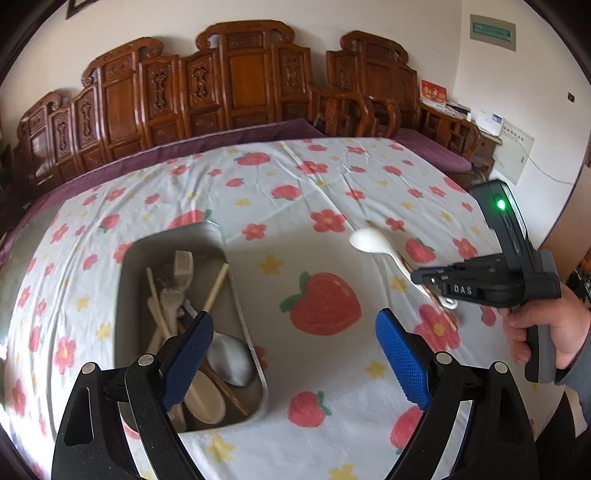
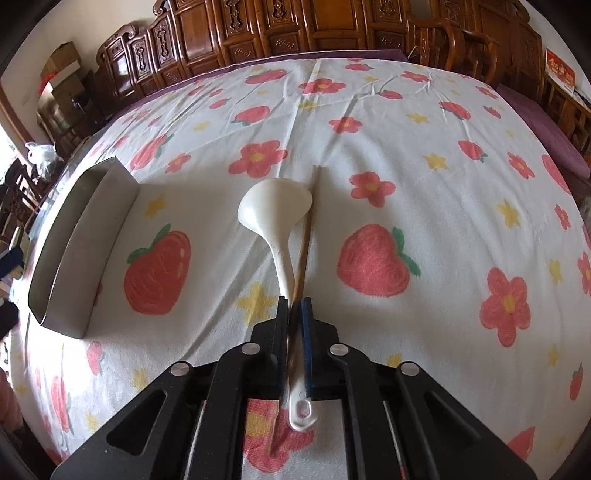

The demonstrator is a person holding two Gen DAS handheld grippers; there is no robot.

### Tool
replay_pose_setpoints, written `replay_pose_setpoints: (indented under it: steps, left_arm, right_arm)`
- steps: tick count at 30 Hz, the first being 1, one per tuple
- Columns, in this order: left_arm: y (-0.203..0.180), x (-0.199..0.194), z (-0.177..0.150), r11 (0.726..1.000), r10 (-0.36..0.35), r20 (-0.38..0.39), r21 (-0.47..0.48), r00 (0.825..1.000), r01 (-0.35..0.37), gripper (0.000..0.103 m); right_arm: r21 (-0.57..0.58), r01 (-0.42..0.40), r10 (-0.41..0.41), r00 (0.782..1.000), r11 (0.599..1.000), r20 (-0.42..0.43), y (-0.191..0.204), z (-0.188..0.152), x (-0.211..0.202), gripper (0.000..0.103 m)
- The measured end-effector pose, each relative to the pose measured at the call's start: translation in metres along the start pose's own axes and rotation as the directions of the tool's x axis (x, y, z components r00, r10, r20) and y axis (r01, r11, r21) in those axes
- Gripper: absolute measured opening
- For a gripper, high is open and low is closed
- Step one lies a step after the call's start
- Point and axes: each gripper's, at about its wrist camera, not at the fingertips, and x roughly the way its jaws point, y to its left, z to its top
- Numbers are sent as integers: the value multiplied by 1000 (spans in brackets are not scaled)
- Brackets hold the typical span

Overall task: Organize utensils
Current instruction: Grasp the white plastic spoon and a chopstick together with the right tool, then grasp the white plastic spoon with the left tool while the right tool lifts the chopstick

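In the left wrist view, the left tongs (image 1: 295, 354) stand wide apart in the lower part of the frame, with nothing between the two blue pads (image 1: 402, 362). Under the left pad lies a metal tray (image 1: 236, 295) on the desk, which is covered by a white cloth with strawberries and flowers (image 1: 325, 302). Inside the tray I can see a fork (image 1: 183, 269), wooden chopsticks (image 1: 216, 288), a pale wooden spoon (image 1: 205, 402) and a grey spoon (image 1: 231, 360), all lying lengthwise in a loose pile.

At the right edge of the same frame, a hand (image 1: 543, 325) holds the right tongs (image 1: 424, 278). They are pressed together on the handle of a white spoon (image 1: 369, 240), whose bowl points to the left, above the cloth.

The right wrist view shows this grip closely. The right tongs (image 2: 295, 306) are clamped on the white spoon (image 2: 275, 206) at the middle of the frame, and its handle end comes out behind the pads at the bottom. A single chopstick (image 2: 308, 229) runs just beside the spoon on its right and also passes between the pads. The tray (image 2: 79, 254) stands at the left side of this frame, well apart from the spoon. Carved wooden chairs (image 2: 332, 22) line the top of the picture.
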Motion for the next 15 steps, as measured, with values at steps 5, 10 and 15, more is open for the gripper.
replay_pose_setpoints:
  steps: [5,10,15]
  left_arm:
    - [-17,6,-7,1000,-7,-18,25,1000,8,86]
    - [-43,14,-10,997,4,-33,71,999,-1,86]
    - [-71,23,-4,994,19,-43,107,999,-14,86]
  right_arm:
    - [51,-5,4,1000,999,19,-14,-9,-16,6]
    - [66,-13,9,997,998,72,-31,-24,-50,6]
    - [57,-1,-5,994,998,110,-47,-47,-84,6]
